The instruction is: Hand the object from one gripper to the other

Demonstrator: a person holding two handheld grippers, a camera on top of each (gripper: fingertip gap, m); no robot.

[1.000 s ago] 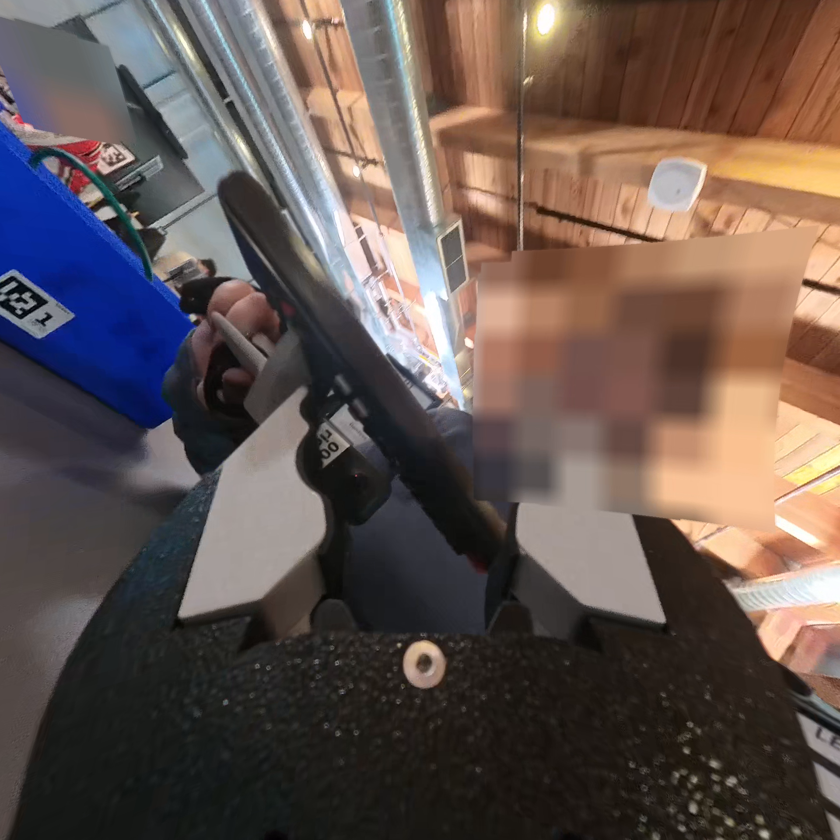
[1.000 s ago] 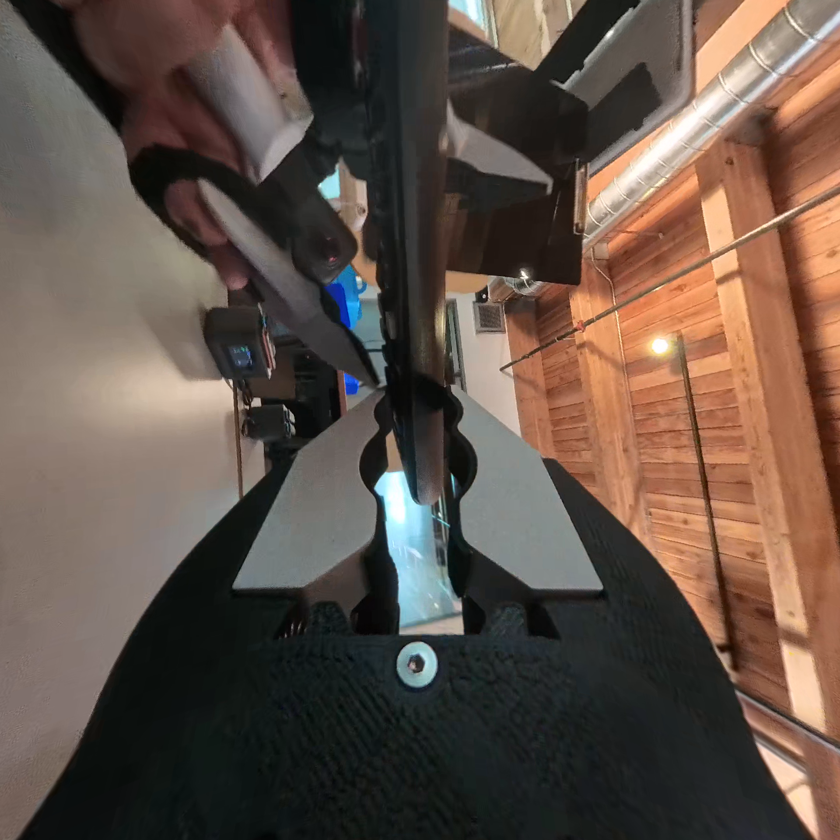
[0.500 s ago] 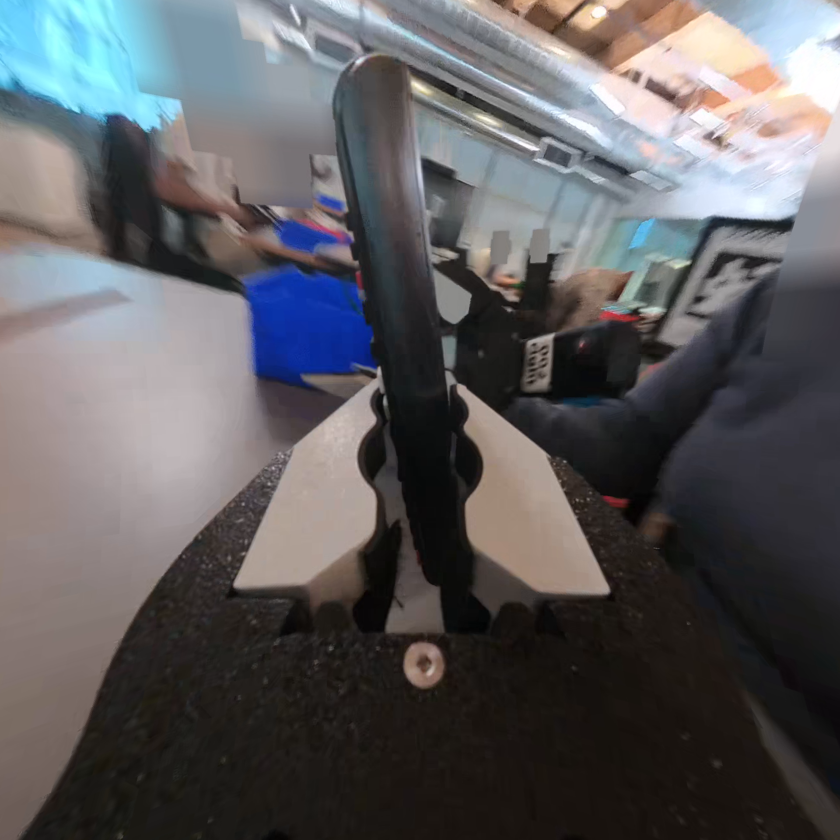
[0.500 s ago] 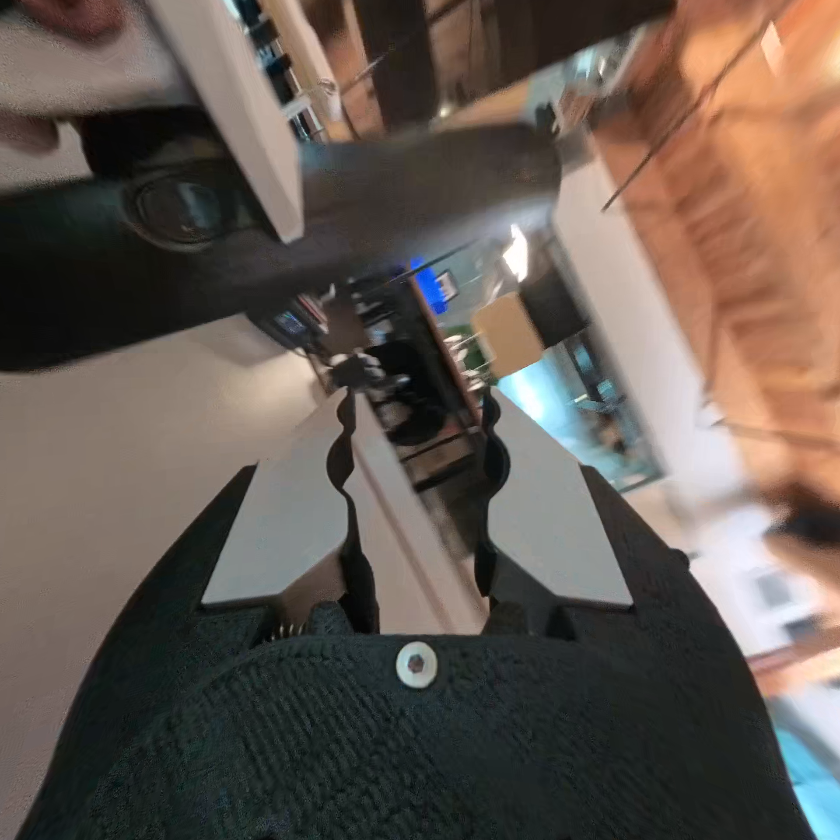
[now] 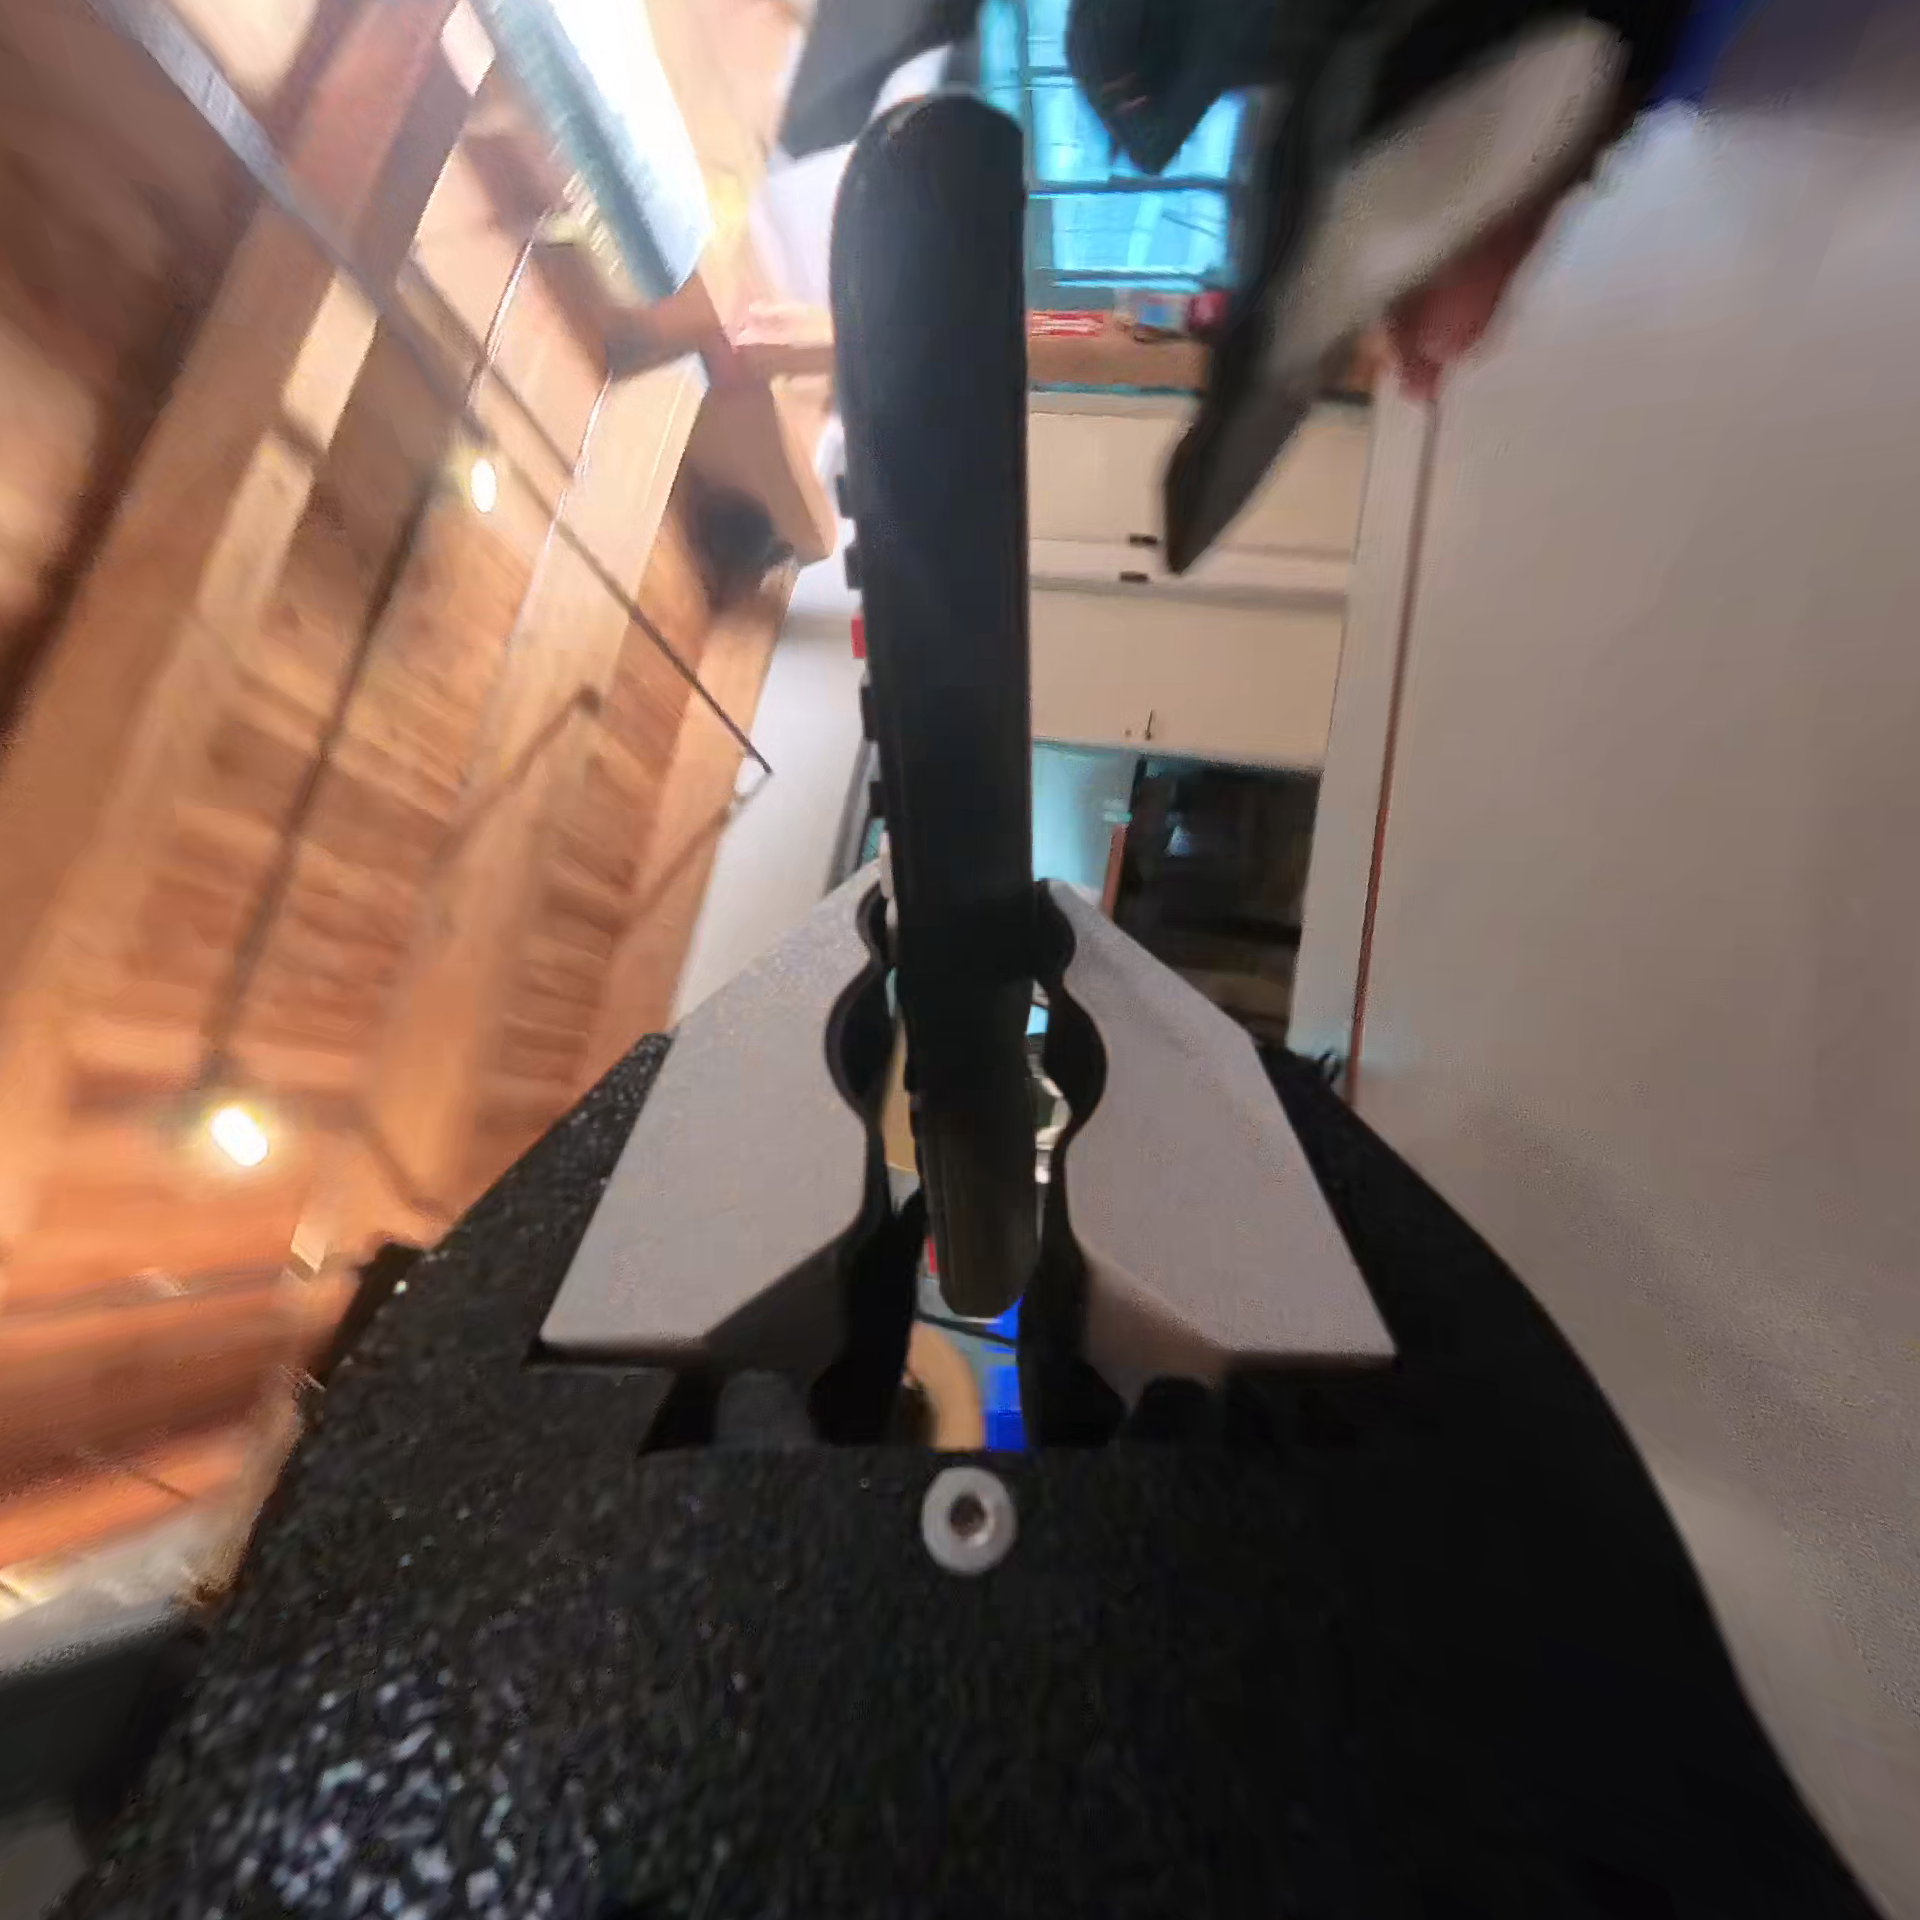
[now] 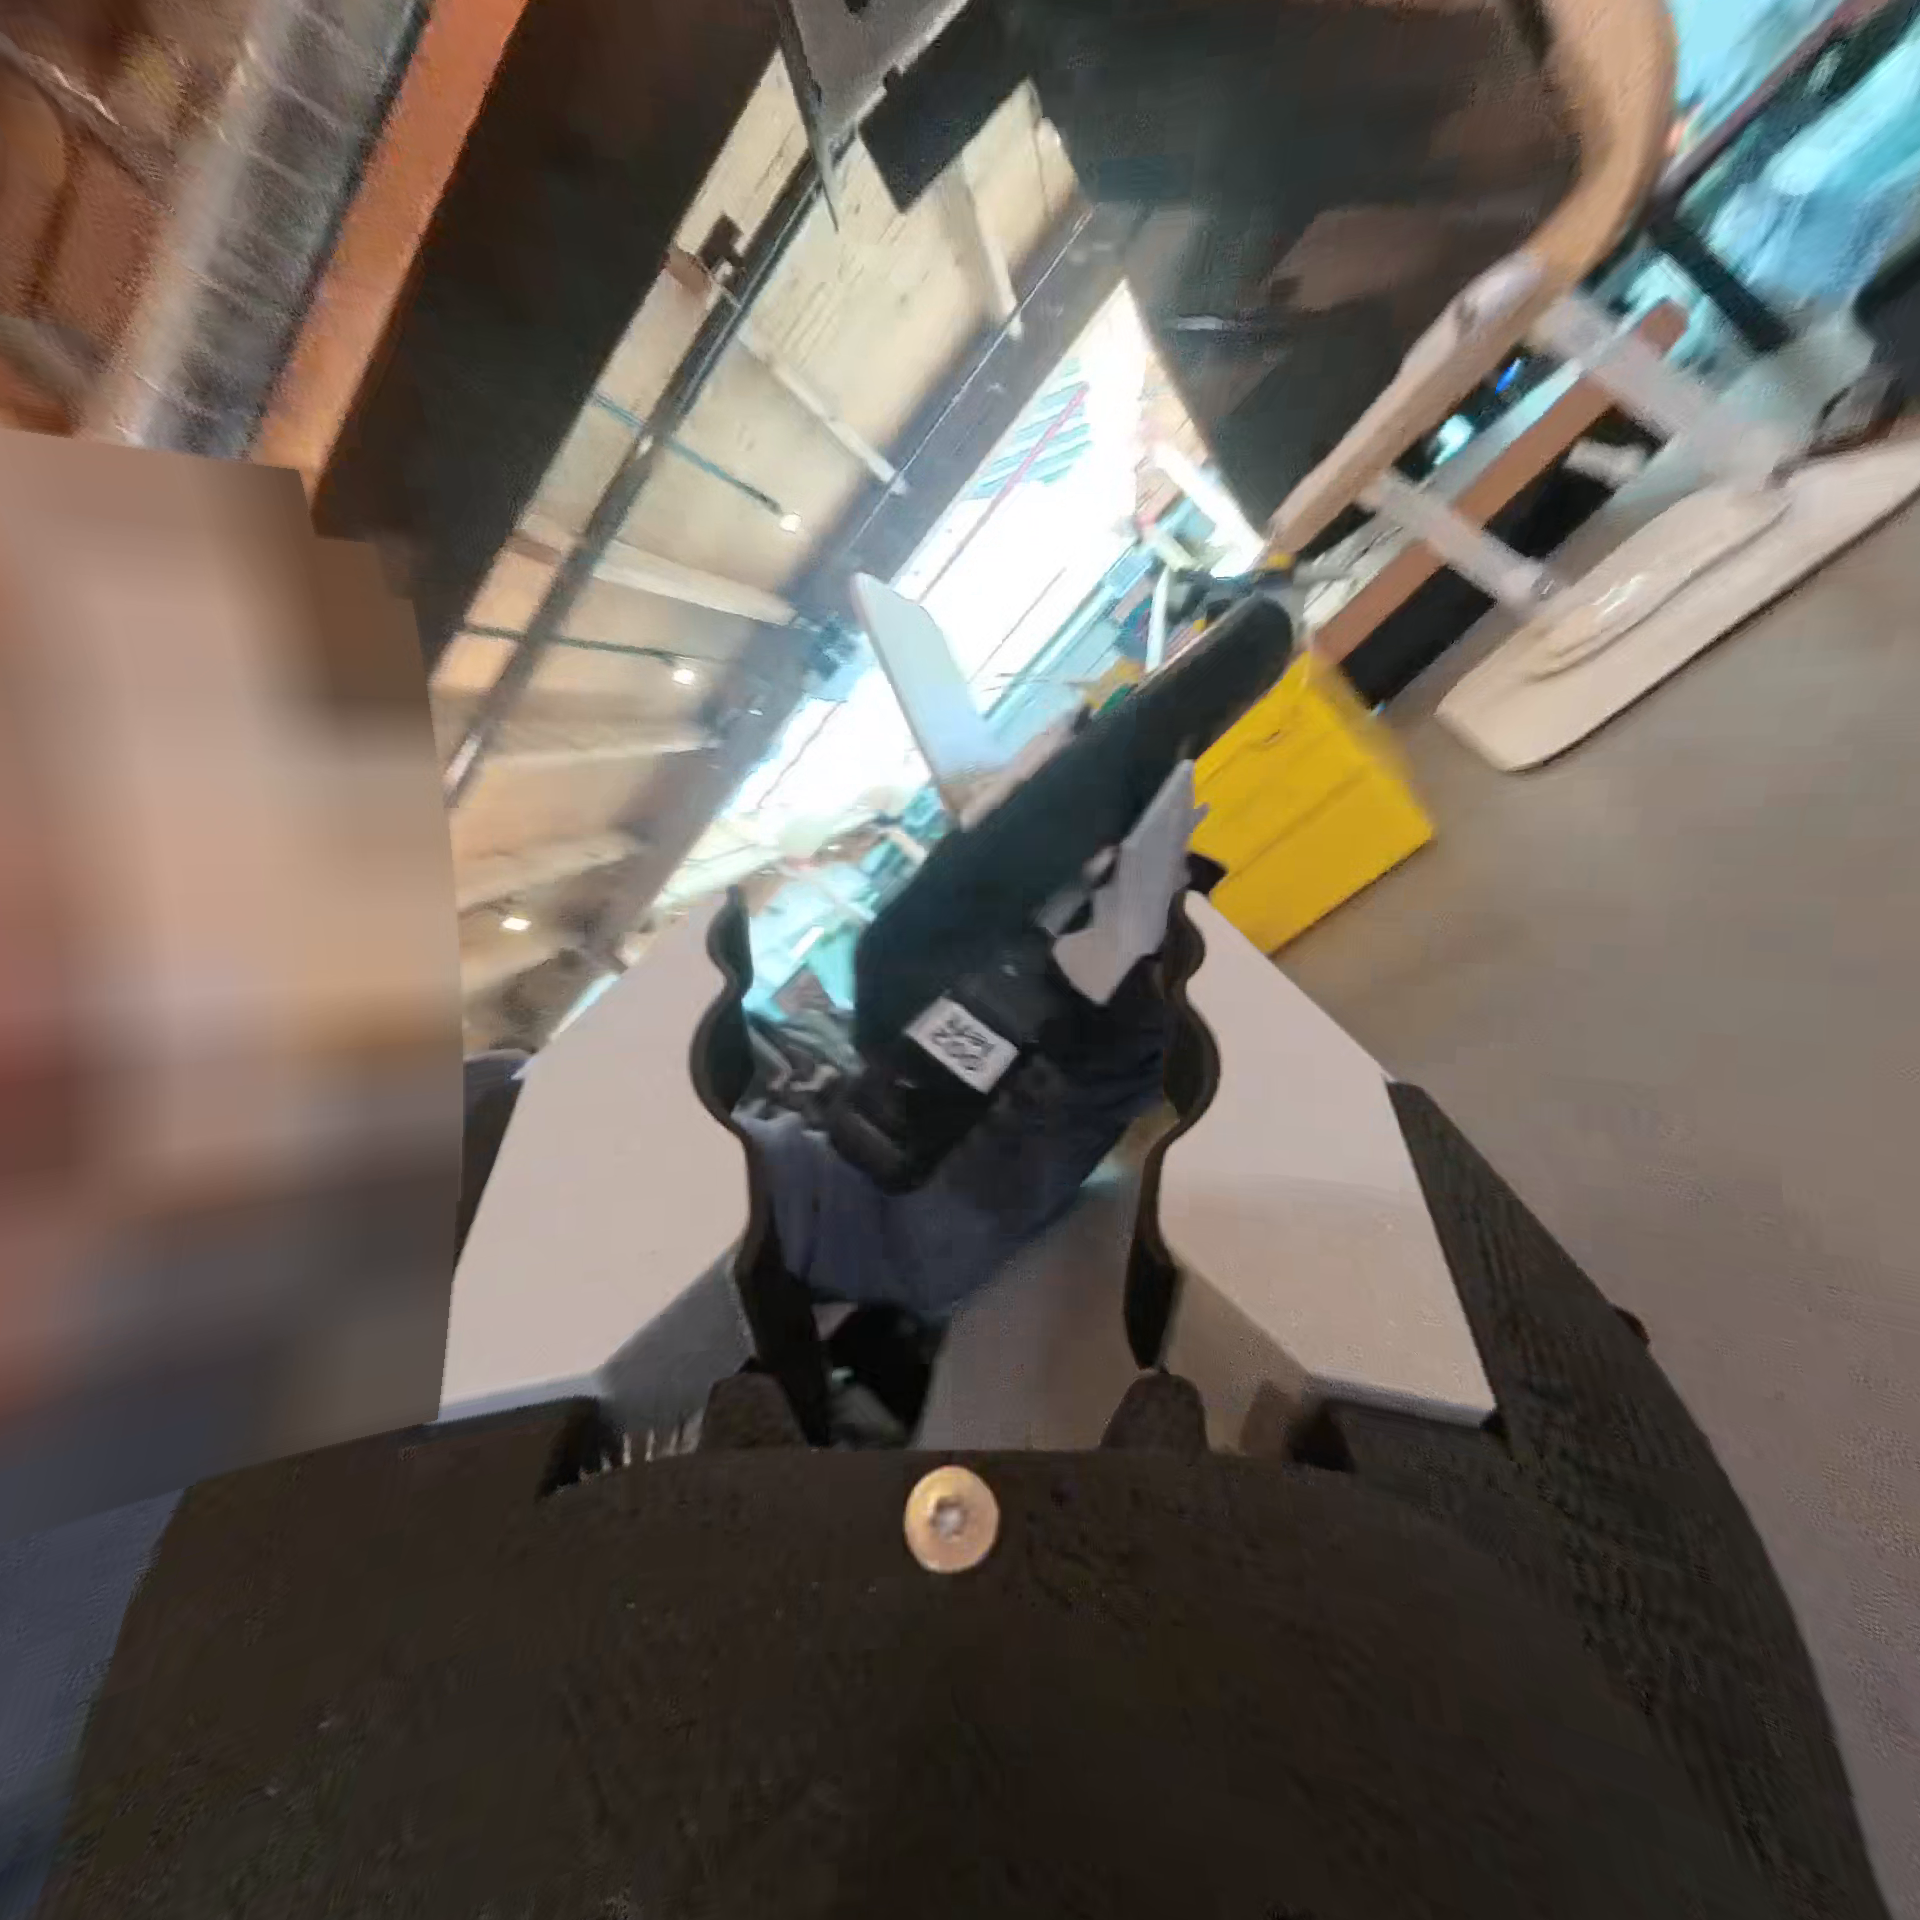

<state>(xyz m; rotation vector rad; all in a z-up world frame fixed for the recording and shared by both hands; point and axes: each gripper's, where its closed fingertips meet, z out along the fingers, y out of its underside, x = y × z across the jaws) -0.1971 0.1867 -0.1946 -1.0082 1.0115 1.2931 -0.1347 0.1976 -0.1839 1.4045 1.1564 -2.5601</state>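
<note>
A long black remote control (image 5: 930,520) with side buttons stands upright between the grey fingers of my left gripper (image 5: 961,904), which is shut on its lower end. My right gripper (image 6: 956,925) is open and empty, its jaws set wide apart. In the right wrist view the left gripper (image 6: 961,1039) shows farther off, holding the remote (image 6: 1132,748), which points up and to the right. In the left wrist view one blurred grey finger of the right gripper (image 5: 1351,260) shows at the top right, apart from the remote.
A yellow box (image 6: 1299,800) stands on the grey table (image 6: 1610,987) behind the left gripper, with a white object (image 6: 1621,634) farther right. A wooden wall (image 5: 260,675) and a pale surface (image 5: 1662,831) flank the remote. A person's dark sleeve (image 6: 883,1226) is near.
A second ago my right gripper was shut on the remote and my left was open around it. My left then shut on it, my right opened and drew back. Both views have swung.
</note>
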